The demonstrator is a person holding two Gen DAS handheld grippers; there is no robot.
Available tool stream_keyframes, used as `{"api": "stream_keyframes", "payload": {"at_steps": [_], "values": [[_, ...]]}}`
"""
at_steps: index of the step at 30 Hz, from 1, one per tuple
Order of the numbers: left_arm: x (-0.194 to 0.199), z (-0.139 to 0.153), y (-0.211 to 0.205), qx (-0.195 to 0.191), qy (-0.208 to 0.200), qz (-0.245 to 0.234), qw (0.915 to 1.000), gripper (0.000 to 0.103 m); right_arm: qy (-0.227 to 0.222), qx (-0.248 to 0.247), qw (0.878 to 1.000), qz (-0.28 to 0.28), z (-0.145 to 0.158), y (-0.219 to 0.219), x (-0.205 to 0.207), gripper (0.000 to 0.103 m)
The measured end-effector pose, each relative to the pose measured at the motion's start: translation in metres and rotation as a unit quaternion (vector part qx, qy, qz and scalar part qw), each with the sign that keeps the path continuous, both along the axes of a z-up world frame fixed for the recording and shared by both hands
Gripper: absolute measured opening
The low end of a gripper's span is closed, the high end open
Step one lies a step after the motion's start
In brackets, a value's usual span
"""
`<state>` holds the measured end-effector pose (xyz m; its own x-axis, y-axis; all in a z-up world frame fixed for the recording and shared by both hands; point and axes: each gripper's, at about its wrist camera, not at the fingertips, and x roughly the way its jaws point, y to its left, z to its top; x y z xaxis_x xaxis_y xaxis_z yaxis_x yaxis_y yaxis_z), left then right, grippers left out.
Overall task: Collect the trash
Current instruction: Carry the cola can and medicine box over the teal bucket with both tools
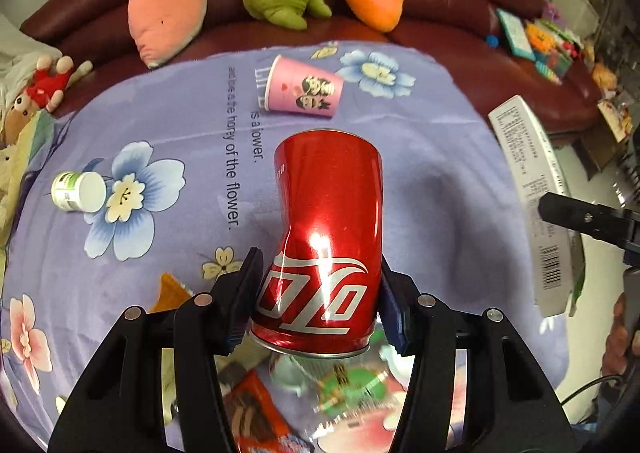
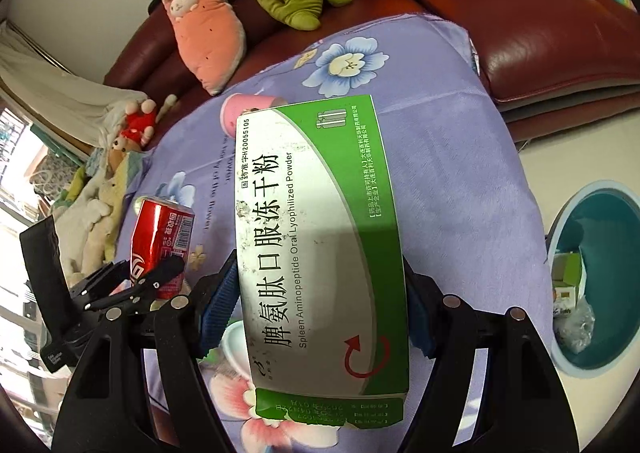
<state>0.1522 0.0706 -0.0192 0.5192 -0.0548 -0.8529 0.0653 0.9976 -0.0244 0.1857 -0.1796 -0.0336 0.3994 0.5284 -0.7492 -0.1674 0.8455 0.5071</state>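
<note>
Presently, the left hand-held gripper (image 1: 320, 293) is clamped on a dented red soda can (image 1: 326, 237), its pads pressing the can's two sides, held above the purple floral cloth (image 1: 180, 125) covering the desk. The right hand-held gripper (image 2: 320, 305) pinches a green-and-white medicine box (image 2: 320, 245) by its long edges, also raised over the cloth. Beyond the can, a pink paper cup (image 1: 304, 91) lies on its side on the cloth; left of the can, a small white bottle (image 1: 78, 191) lies tipped over. Right of the box, off the cloth's edge, stands a teal trash bin (image 2: 592, 277) holding cartons and crumpled plastic.
</note>
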Motion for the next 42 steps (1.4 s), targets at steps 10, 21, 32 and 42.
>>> {"api": "stream_keyframes", "payload": {"at_steps": [10,21,32,42], "values": [[-0.057,0.024,-0.021,-0.031,-0.028,-0.023,0.9989,0.055,-0.029,0.002,1.000,0.011,0.035,0.001,-0.055,0.069],[-0.100,0.035,-0.093,-0.072,-0.032,-0.093,0.9925,0.055,-0.034,0.012,0.997,-0.062,0.038,-0.079,-0.119,0.069],[-0.095,0.012,-0.187,-0.082,-0.002,-0.168,0.9825,0.055,-0.008,0.013,0.984,-0.177,0.005,-0.194,-0.143,0.069],[-0.043,-0.014,-0.258,-0.072,0.025,-0.207,0.9753,0.055,0.027,0.013,0.967,-0.254,-0.043,-0.277,-0.110,0.069]]}}
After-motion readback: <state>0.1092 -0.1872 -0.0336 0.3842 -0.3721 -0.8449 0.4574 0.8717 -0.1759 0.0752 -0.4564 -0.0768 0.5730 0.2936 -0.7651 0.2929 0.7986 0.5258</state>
